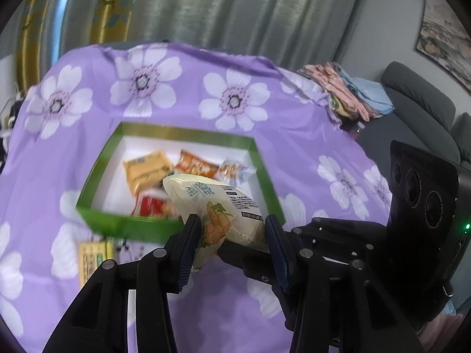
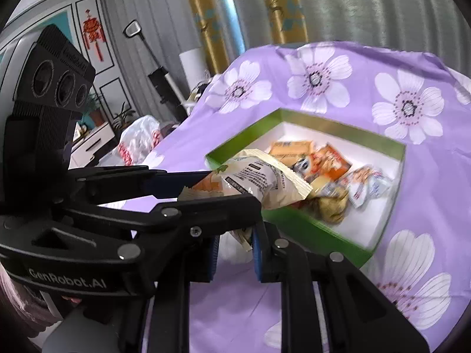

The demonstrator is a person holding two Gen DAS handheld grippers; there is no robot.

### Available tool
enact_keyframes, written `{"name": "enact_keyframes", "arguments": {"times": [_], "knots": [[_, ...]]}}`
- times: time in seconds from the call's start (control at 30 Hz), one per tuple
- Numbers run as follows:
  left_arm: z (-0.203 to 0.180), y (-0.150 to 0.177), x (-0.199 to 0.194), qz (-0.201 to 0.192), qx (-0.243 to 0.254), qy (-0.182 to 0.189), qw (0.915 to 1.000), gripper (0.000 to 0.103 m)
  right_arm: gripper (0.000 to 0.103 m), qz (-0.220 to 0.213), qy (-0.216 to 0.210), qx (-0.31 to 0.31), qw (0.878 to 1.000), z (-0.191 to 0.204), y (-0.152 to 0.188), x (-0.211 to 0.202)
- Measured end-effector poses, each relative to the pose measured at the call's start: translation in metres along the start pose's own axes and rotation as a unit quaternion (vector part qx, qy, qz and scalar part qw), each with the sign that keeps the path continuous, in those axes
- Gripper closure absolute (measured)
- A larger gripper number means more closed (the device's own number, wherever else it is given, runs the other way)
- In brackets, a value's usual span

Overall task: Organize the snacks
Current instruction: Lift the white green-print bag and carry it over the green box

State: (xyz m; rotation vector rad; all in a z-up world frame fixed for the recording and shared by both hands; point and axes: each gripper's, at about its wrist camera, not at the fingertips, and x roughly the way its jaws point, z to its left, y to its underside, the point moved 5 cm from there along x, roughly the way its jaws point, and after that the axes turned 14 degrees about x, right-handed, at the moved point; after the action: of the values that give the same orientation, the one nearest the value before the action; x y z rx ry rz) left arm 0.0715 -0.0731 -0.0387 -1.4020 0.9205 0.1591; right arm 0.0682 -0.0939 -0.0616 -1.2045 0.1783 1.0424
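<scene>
My left gripper (image 1: 232, 229) is shut on a pale yellow snack packet (image 1: 215, 203) with green print and holds it above the near edge of a green box (image 1: 123, 225). The box has a white inside and holds several snack packets (image 1: 148, 170). In the right wrist view the left gripper (image 2: 188, 189) reaches in from the left with the same packet (image 2: 262, 179) over the box's near left wall (image 2: 297, 229). My right gripper (image 2: 235, 253) sits just below it, fingers a little apart around a bit of wrapper; whether it grips is unclear.
A purple flowered cloth (image 1: 235, 97) covers the table. A yellow packet (image 1: 91, 259) lies on the cloth in front of the box. Folded cloths (image 1: 350, 91) sit at the far right table edge. A grey sofa (image 1: 418, 103) stands to the right.
</scene>
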Motion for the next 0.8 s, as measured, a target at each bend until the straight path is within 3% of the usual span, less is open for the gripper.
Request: {"name": "enact_keyframes", "arguments": {"times": [0.37, 0.8], "knots": [[0.001, -0.034, 0.028, 0.002, 0.016, 0.012, 0.9998, 0.057, 0.083, -0.025, 0.015, 0.016, 0.999, -0.028, -0.031, 0.001], [0.030, -0.049, 0.066, 0.028, -0.020, 0.034, 0.9988, 0.057, 0.083, -0.012, 0.024, 0.030, 0.999, -0.055, -0.058, 0.033]]}}
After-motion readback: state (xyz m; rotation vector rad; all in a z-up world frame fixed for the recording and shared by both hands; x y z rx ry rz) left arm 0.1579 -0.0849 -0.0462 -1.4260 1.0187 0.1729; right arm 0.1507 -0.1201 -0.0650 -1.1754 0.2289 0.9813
